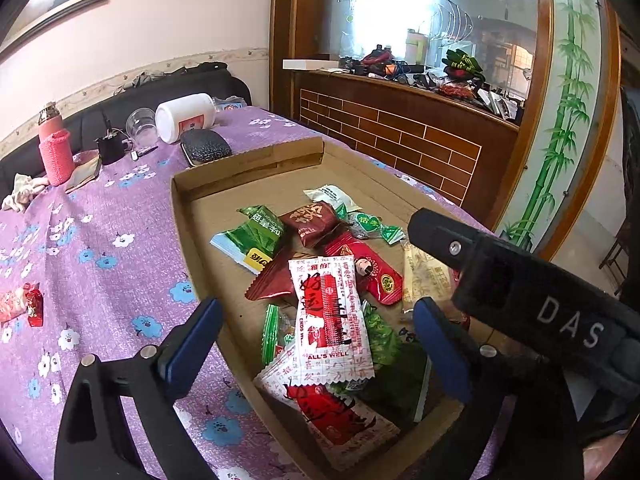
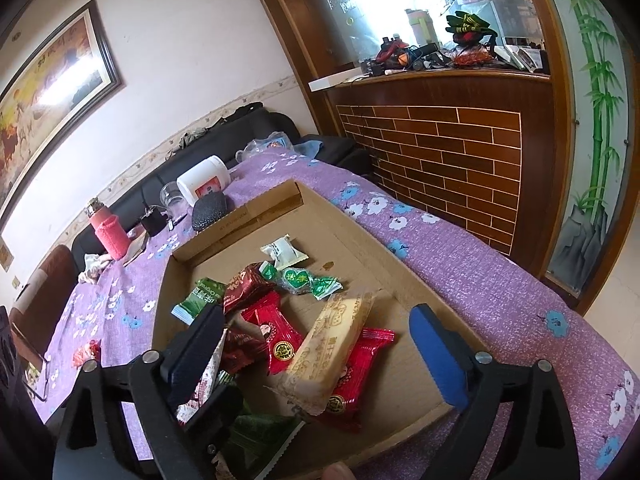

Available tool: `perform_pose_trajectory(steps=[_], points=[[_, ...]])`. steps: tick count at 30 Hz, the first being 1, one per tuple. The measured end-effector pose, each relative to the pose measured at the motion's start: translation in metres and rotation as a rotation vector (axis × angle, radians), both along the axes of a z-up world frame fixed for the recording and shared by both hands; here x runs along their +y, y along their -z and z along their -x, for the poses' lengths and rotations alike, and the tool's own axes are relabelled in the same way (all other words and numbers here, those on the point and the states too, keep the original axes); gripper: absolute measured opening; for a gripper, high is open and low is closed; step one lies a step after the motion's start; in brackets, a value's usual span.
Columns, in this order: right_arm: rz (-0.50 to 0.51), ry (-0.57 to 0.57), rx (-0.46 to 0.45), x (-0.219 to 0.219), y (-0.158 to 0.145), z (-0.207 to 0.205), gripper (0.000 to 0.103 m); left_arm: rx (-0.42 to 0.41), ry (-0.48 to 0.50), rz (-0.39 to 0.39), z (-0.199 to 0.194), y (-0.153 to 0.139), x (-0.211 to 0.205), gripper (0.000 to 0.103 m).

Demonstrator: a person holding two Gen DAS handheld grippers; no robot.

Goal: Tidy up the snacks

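Note:
A shallow cardboard tray (image 1: 188,200) (image 2: 280,200) on the purple flowered table holds several wrapped snacks. A white and red packet (image 1: 332,316) lies on top of the pile, with green packets (image 1: 252,236), red packets (image 1: 372,268) (image 2: 280,340) and a long beige bar (image 2: 332,344) around it. My left gripper (image 1: 316,328) is open above the white and red packet, not touching it. My right gripper (image 2: 316,340) is open above the beige bar and red packets; it also shows at the right of the left wrist view (image 1: 520,280). A red snack (image 1: 24,304) (image 2: 86,354) lies outside the tray on the cloth.
At the table's far end stand a pink bottle (image 1: 56,148), a black cup (image 1: 110,148), a clear cup (image 1: 142,126), a tipped white jar (image 1: 186,116) and a dark case (image 1: 206,147). A black sofa runs behind the table. A brick-pattern wooden counter (image 2: 440,152) stands to the right.

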State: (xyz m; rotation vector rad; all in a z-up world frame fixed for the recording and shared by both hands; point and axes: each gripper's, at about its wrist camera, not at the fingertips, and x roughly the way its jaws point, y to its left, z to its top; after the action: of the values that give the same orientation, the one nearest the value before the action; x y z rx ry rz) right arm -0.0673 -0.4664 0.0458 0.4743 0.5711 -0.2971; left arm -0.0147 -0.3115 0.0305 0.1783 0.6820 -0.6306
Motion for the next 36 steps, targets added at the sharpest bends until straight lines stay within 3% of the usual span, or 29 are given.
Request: perform_pose_trajectory(steps=[4,17,27,33,36], points=[[0.013,0.002,-0.004,0.001,-0.001,0.0,0.102,-0.005,-0.016,-0.008,0.0,0.0,0.0,0.1],[0.038,0.056,-0.029,-0.003,-0.003,0.003,0.102,0.019,-0.075,-0.034,-0.005,0.002,0.005,0.1],[0.058,0.115,-0.211,-0.006,-0.019,0.026,0.102,0.088,-0.119,-0.005,-0.003,-0.015,0.035,0.101],[0.079,0.18,-0.274,-0.001,-0.028,0.045,0.102,0.008,-0.135,-0.012,0.013,-0.031,0.069,0.101],[0.149,0.197,-0.248,0.015,-0.037,0.056,0.102,-0.028,-0.114,0.018,0.027,-0.033,0.087,0.101]])
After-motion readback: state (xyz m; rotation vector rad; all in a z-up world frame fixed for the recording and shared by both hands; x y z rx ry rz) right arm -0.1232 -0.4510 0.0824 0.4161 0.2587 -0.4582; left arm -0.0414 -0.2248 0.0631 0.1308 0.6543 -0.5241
